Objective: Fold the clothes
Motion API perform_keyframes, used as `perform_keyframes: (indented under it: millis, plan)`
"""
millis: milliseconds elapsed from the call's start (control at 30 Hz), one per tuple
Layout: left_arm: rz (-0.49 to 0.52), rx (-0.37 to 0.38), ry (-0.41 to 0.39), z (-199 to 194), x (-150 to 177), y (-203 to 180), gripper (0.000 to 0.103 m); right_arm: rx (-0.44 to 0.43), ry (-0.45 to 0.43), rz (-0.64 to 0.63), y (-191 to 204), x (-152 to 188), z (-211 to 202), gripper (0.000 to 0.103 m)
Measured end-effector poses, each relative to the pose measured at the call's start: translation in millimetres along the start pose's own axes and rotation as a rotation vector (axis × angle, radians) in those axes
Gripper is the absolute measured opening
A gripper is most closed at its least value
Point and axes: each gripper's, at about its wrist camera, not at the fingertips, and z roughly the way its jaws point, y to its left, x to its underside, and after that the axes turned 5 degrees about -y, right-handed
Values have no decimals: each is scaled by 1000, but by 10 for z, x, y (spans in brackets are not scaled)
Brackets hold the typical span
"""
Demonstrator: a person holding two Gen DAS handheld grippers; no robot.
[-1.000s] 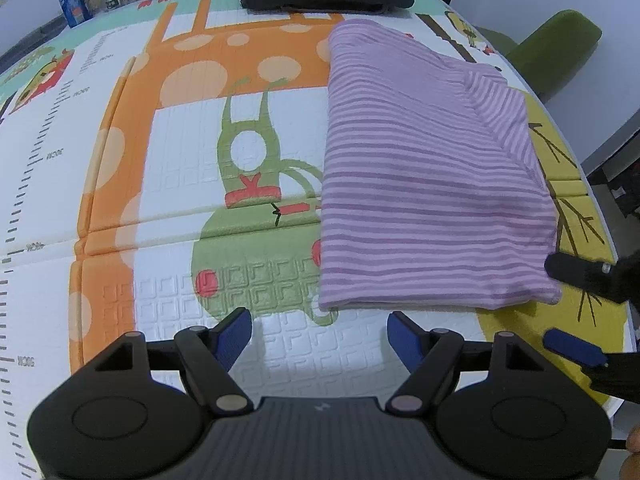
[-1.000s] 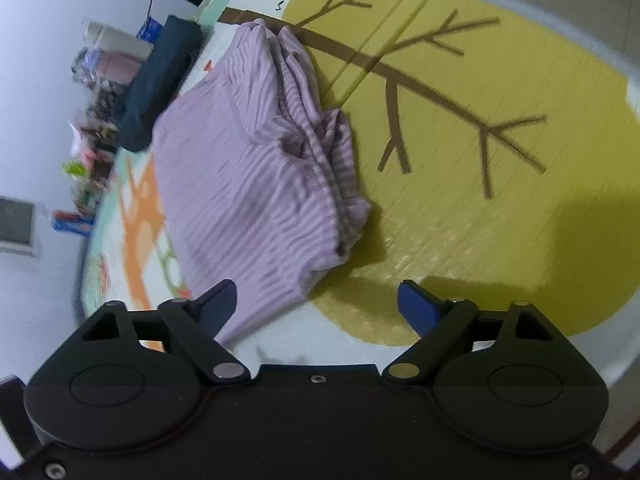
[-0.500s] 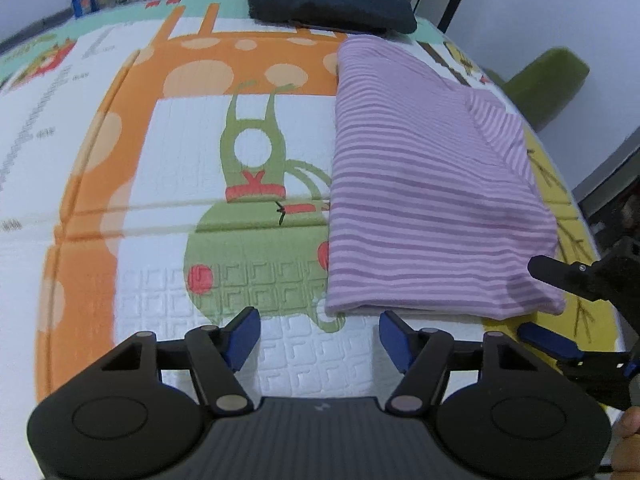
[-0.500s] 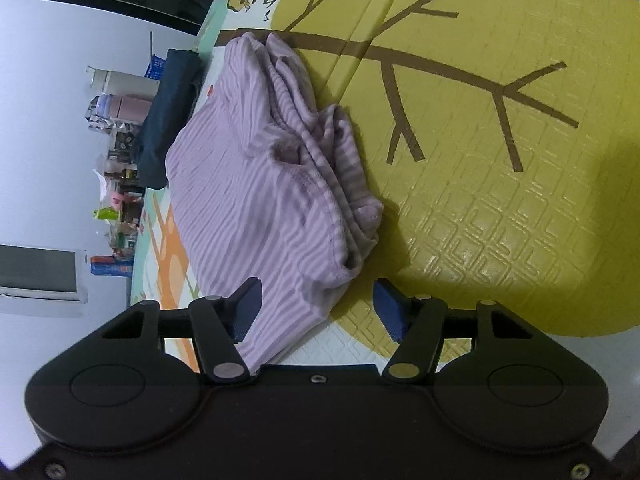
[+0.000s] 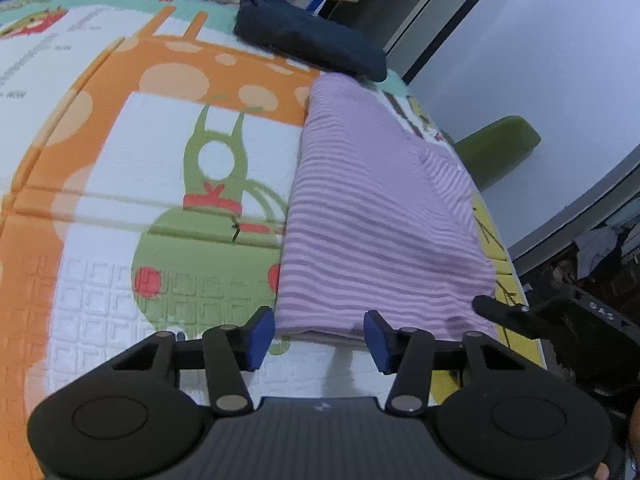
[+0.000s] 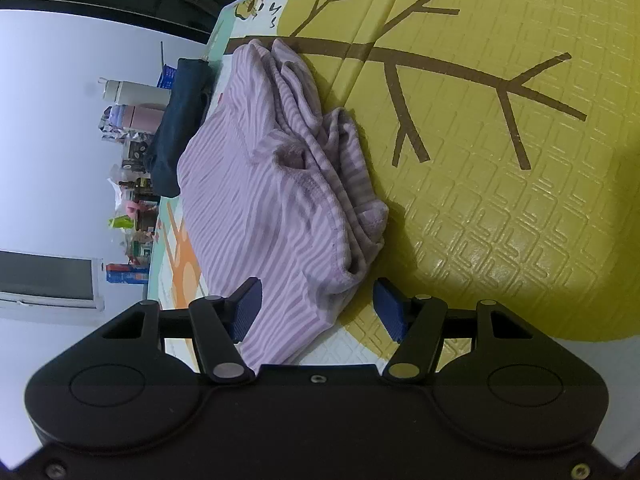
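Observation:
A purple striped garment [image 5: 380, 216] lies folded into a long band on the printed play mat [image 5: 120, 184]. My left gripper [image 5: 319, 338] is low at the garment's near left corner. Its jaws are closing with the cloth edge between the blue pads, which do not press on it. In the right wrist view my right gripper [image 6: 318, 310] is rolled sideways at the bunched near right corner [image 6: 352, 240]. The cloth sits between its pads, with a gap at the right pad [image 6: 388, 314]. One black finger [image 5: 496, 312] of it shows in the left wrist view.
A folded dark blue garment [image 5: 312, 40] lies beyond the purple one at the mat's far end. Bottles and packets [image 6: 128, 92] line the far edge by the wall. A green chair [image 5: 496, 148] stands off the mat's right side, close to its edge [image 5: 516, 276].
Both grippers have sunk closer to the garment's near edge, and both pairs of jaws have narrowed around its corners. The left wrist view has tilted and rolled to the right.

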Motion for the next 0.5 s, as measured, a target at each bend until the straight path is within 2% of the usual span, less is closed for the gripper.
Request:
perform_keyframes:
  millis: [300,367,400,467,500]
  plan:
    - [-80,30,-13,29,-30,76,53,-9,-14,4,-16,9,-18,61]
    - [-87,29,-15,39,-34,87,51,-5,-26,-7,-1,9,-11,61]
    - [-91,27,-17,43,-34,95,45,-5,-33,-17,9,11,-7,61]
    - [-93,18,-24,45,-26,110,33,15,-43,-37,22,20,6,42]
    - [-93,12,-27,44,-19,119,25,27,-47,-46,28,25,13,38]
